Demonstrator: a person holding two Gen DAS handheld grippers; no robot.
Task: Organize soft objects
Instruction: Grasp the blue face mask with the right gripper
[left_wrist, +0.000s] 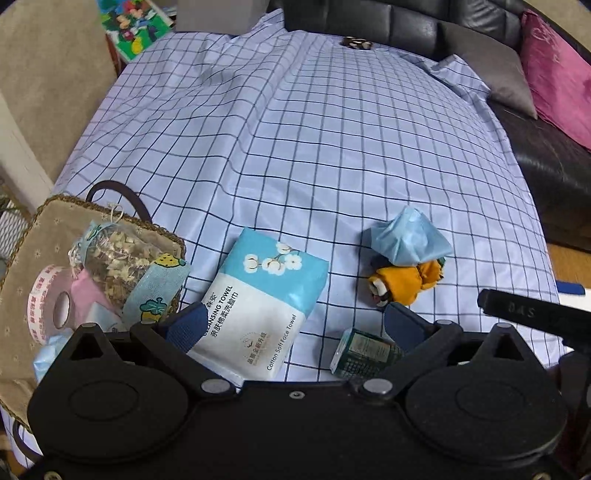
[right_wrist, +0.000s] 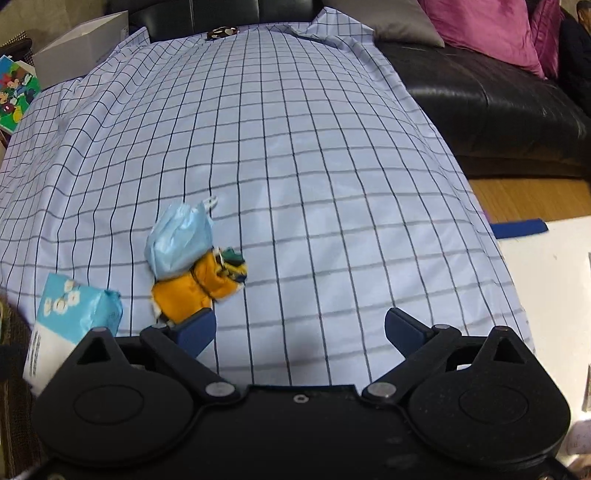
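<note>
Orange stuffed toy (right_wrist: 192, 291) under crumpled blue mask (right_wrist: 177, 236) next: right gripper (right_wrist: 299, 332) wide, empty, needing leftward reach.

A pale blue checked cloth (right_wrist: 295, 155) covers the table, its far edge meeting a black leather sofa (right_wrist: 480, 103) with magenta (right_wrist: 484, 26) and grey cushions (left_wrist: 498, 74), beside wooden floor (right_wrist: 532, 199).

tongs (right_wrist: 299, 330) | black housing | blue pads (right_wrist: 404, 328) | silver pivot screws

left gripper (left_wrist: 295, 325) wide open | towel pack (left_wrist: 264, 299) between fingers | basket (left_wrist: 33, 258) beside it
</note>
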